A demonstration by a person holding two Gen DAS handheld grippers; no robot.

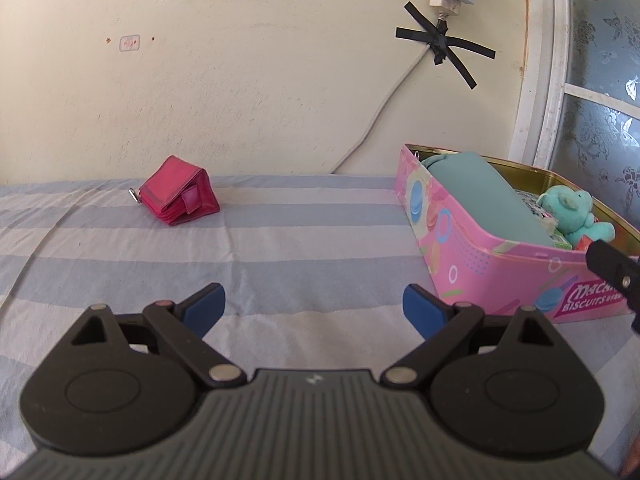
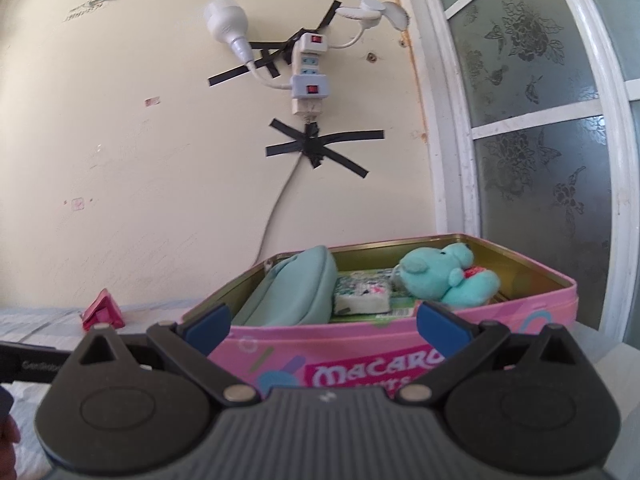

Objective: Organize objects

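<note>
A cream wall (image 1: 260, 80) is being seen behind a bed (image 1: 280, 248) covered in a blue-and-white striped sheet, with a frosted, flower-patterned window (image 2: 532, 120) at the right. A power strip (image 2: 308, 76) is being held to the wall by crossed strips of black tape (image 2: 320, 146), and its cord (image 1: 380, 116) is being led down behind the bed's far edge.

Toward the bed's far right corner a pink biscuit tin (image 1: 500, 264) is being left open. Inside it, a teal pouch (image 2: 292, 292) is being kept along the left wall, a teal plush toy (image 2: 448, 276) is being rested at the right, and a small patterned packet (image 2: 362, 294) is being wedged between them.

A red wallet (image 1: 176, 192) is being left folded near the bed's far edge, well apart from the tin, with bare sheet around it.

The left hand-held gripper (image 1: 314, 308) is being held low over the sheet, jaws spread wide and gripping nothing. The right hand-held gripper (image 2: 324, 322) is being held just in front of the tin's near wall, likewise spread and gripping nothing.
</note>
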